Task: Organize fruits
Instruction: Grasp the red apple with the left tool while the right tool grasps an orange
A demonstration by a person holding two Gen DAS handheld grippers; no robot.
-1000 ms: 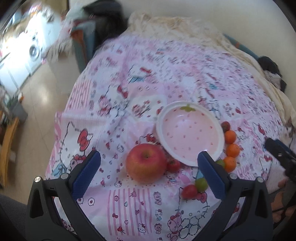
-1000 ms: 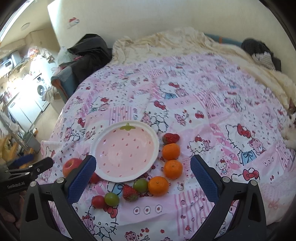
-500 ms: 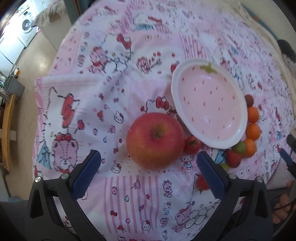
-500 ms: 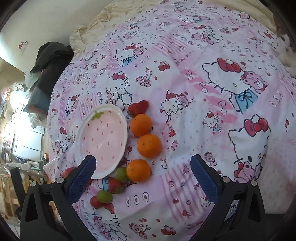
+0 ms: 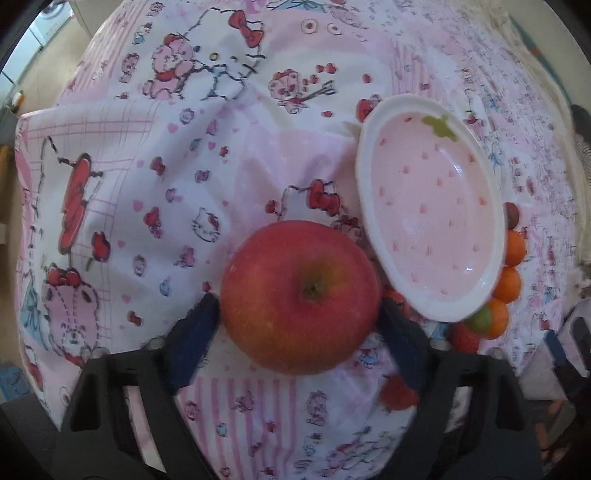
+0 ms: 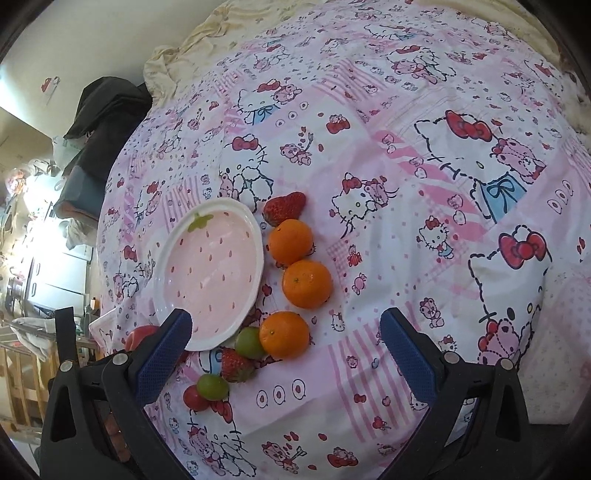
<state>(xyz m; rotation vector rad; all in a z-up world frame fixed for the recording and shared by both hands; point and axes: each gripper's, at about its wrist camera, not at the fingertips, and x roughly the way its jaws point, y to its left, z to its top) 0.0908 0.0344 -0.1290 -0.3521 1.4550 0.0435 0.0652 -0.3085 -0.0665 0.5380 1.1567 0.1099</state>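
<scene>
A large red apple (image 5: pixel 301 297) lies on the Hello Kitty bedsheet, right between the blue pads of my left gripper (image 5: pixel 299 317); the pads touch or nearly touch its sides. The pink strawberry-pattern plate (image 5: pixel 484 288) sits empty just right of it, also in the right wrist view (image 6: pixel 255 229). My right gripper (image 6: pixel 282 336) is open and empty above the sheet. Three oranges (image 6: pixel 306 283), strawberries (image 6: pixel 284 206), green fruits (image 6: pixel 249 341) and a small red fruit (image 6: pixel 194 398) ring the plate's right and near side. The apple is a sliver in the right wrist view (image 6: pixel 142 334).
The bed's left edge drops to the floor (image 5: pixel 33 88). Dark clothing (image 6: pixel 103 110) lies at the bed's far left corner. A cream blanket (image 6: pixel 207 33) lines the far side by the wall. Open patterned sheet (image 6: pixel 443 184) spreads right of the fruits.
My left gripper has come down onto the apple and narrowed until its pads sit at the apple's sides. My right gripper has tilted down and closer to the oranges, still open.
</scene>
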